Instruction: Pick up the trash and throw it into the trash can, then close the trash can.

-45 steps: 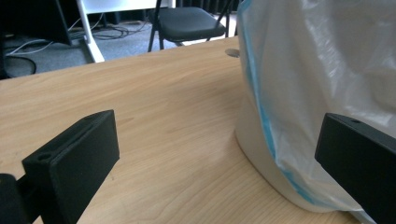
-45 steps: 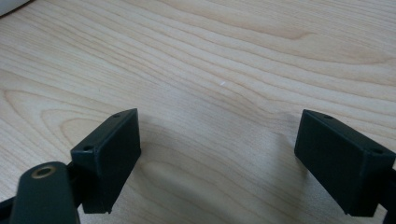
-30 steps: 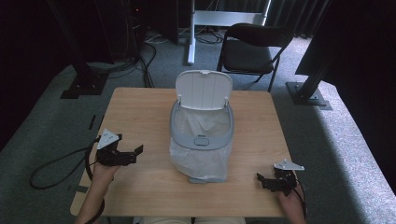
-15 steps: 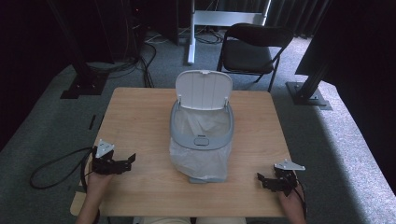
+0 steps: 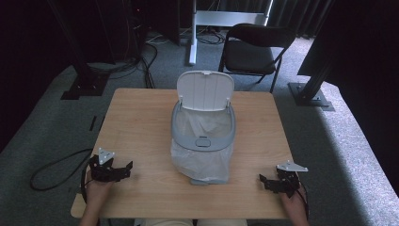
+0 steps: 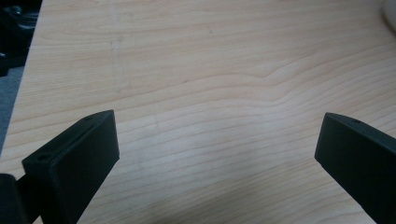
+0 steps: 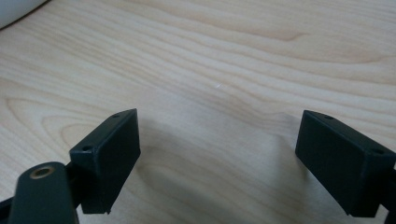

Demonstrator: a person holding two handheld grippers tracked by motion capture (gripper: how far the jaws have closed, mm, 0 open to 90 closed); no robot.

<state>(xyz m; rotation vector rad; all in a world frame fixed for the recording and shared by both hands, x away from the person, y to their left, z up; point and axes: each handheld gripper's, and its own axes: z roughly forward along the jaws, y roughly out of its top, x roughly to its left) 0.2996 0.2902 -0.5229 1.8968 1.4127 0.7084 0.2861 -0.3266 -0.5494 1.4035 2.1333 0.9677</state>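
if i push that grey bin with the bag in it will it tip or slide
The bin looks like thin plastic holding nothing but a liner, so it is probably light and would slide on the smooth wooden table. Its raised lid stands high at the back, so a push up there might tip it.

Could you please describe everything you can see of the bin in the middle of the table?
The small bin stands near the middle of the wooden table, lined with a translucent white plastic bag that drapes down its outside. A grey plastic rim ring clamps the bag. The white hinged lid stands open at the far side. Neither gripper touches it.
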